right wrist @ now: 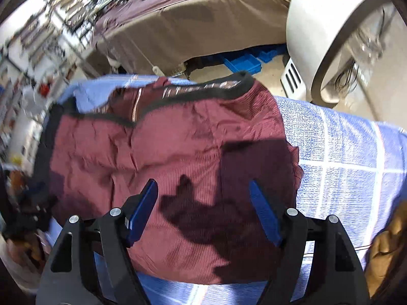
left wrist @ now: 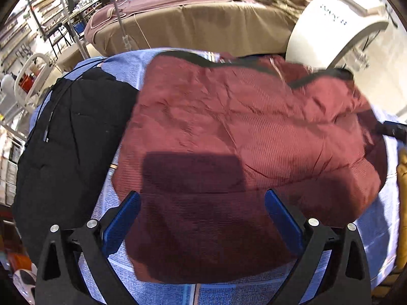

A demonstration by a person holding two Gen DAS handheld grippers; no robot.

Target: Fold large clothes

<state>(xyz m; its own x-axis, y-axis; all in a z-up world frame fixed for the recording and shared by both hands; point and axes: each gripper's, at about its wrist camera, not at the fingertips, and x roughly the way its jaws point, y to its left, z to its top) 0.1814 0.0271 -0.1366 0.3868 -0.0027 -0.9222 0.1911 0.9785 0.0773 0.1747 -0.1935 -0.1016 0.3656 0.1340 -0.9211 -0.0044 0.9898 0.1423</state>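
A dark red garment (left wrist: 229,132) with a black waistband lies folded flat on a blue checked cloth (left wrist: 132,68). My left gripper (left wrist: 202,198) hovers above its near edge, open, with nothing between the blue pads (left wrist: 124,216). In the right wrist view the same red garment (right wrist: 162,147) shows its black band (right wrist: 203,89) at the far side. My right gripper (right wrist: 203,190) is open over the garment's near right part, its pads (right wrist: 262,211) clear of the fabric. The other gripper shows dimly at the left edge of that view.
A black jacket (left wrist: 66,132) lies left of the red garment on the same cloth. Behind stands a brown-covered table (left wrist: 193,25) and a large white machine (left wrist: 351,25). Blue bins (right wrist: 244,58) sit on the floor. A yellow-brown item (right wrist: 386,249) lies at the right edge.
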